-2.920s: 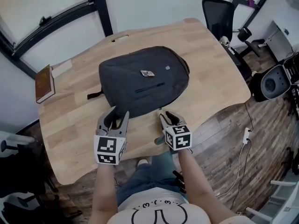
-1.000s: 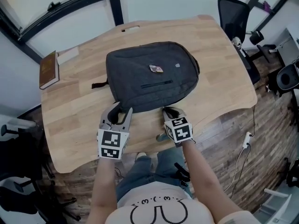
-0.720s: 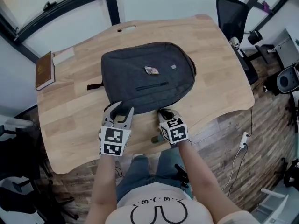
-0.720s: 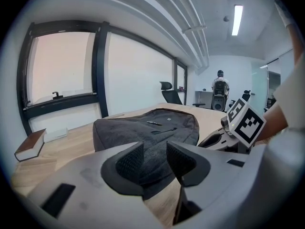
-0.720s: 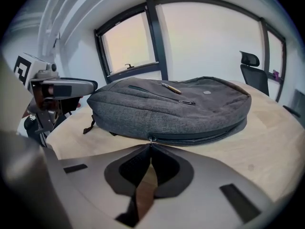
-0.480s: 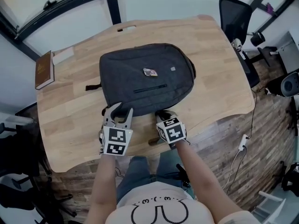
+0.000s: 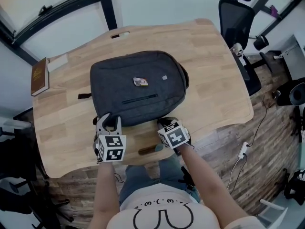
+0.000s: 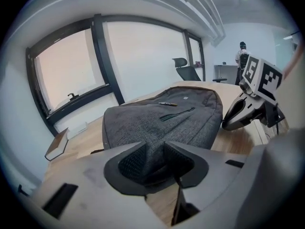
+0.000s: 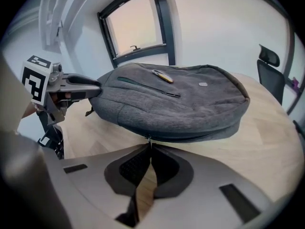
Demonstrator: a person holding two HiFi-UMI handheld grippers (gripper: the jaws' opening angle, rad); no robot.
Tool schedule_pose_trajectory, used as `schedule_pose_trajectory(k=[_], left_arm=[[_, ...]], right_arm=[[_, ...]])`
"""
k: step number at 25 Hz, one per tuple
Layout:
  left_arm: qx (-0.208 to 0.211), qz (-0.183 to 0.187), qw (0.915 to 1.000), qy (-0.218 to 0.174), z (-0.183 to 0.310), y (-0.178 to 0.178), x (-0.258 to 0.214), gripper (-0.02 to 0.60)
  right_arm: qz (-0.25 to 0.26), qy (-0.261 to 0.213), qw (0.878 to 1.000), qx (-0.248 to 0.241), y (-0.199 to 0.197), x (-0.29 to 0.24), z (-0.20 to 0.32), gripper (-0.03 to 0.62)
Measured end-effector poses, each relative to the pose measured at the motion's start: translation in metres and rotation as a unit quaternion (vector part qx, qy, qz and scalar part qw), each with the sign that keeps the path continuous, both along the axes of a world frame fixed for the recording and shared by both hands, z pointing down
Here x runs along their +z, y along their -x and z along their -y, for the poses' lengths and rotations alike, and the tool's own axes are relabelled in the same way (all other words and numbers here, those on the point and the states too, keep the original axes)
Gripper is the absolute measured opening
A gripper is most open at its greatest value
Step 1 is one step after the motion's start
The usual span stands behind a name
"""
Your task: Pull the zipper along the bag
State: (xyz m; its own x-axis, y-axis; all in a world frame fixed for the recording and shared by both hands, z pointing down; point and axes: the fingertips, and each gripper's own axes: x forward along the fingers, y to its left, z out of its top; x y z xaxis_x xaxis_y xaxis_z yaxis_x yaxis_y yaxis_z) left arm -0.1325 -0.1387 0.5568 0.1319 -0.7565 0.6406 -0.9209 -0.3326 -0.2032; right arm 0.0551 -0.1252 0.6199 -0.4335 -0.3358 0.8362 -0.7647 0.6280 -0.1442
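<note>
A dark grey backpack (image 7: pixel 138 87) lies flat on the wooden table (image 7: pixel 214 80). My left gripper (image 7: pixel 107 122) is at the bag's near-left corner. In the left gripper view its jaws (image 8: pixel 155 144) have just been closing and now pinch a fold of the bag's fabric (image 8: pixel 162 123). My right gripper (image 7: pixel 164 124) is at the bag's near edge. In the right gripper view its jaws (image 9: pixel 150 147) are drawn together on the small zipper pull (image 9: pixel 149 140), which hangs from the seam of the backpack (image 9: pixel 181 104).
A brown book (image 7: pixel 39 76) and a white card (image 7: pixel 57 62) lie at the table's far left. A small object (image 7: pixel 139 82) rests on the bag above its front pocket zipper (image 7: pixel 139 98). An office chair (image 7: pixel 236 13) stands beyond the table's right corner. The table's near edge is just under both grippers.
The left gripper has come down onto the bag's near-left corner and its jaws have narrowed on the fabric. The right gripper's jaws have closed at the bag's near edge.
</note>
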Motion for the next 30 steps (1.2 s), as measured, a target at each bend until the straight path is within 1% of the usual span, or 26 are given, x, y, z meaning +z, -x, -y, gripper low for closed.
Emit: schedule_pose_trajectory(k=[3, 6, 9, 14, 18, 20, 22, 25, 28, 30], left_arm=[[-0.011, 0.004, 0.9999, 0.002, 0.0, 0.001, 0.0, 0.115], [-0.025, 0.011, 0.9996, 0.002, -0.001, 0.003, 0.0, 0.117], [-0.044, 0.021, 0.9988, 0.01, -0.001, 0.003, 0.002, 0.12], [-0.083, 0.038, 0.9957, 0.015, -0.002, 0.007, 0.0, 0.138], [-0.104, 0.051, 0.993, 0.022, -0.002, 0.01, 0.001, 0.15], [-0.113, 0.055, 0.9918, 0.021, -0.003, 0.013, 0.002, 0.156], [-0.122, 0.056, 0.9908, 0.019, -0.003, 0.013, 0.002, 0.161], [-0.136, 0.052, 0.9892, 0.018, 0.001, 0.008, 0.003, 0.163], [-0.152, 0.056, 0.9866, 0.024, 0.003, 0.008, 0.003, 0.163], [-0.155, 0.059, 0.9857, 0.031, 0.004, 0.01, 0.003, 0.163]], right_arm=[[0.003, 0.007, 1.0, -0.004, -0.02, 0.0, 0.007, 0.063], [-0.004, 0.002, 0.999, -0.034, -0.03, 0.0, 0.012, 0.064], [-0.007, 0.002, 0.999, -0.054, -0.047, -0.001, 0.022, 0.064], [0.0, 0.006, 0.995, -0.099, -0.072, -0.003, 0.035, 0.071], [-0.001, 0.003, 0.994, -0.106, -0.096, -0.007, 0.056, 0.066], [-0.005, -0.005, 0.993, -0.12, -0.108, -0.01, 0.068, 0.072], [-0.016, -0.026, 0.991, -0.132, -0.118, -0.012, 0.083, 0.081], [-0.027, -0.057, 0.99, -0.126, -0.127, -0.016, 0.104, 0.083], [-0.018, -0.058, 0.989, -0.138, -0.124, -0.017, 0.102, 0.061], [-0.007, -0.053, 0.989, -0.14, -0.123, -0.018, 0.096, 0.055]])
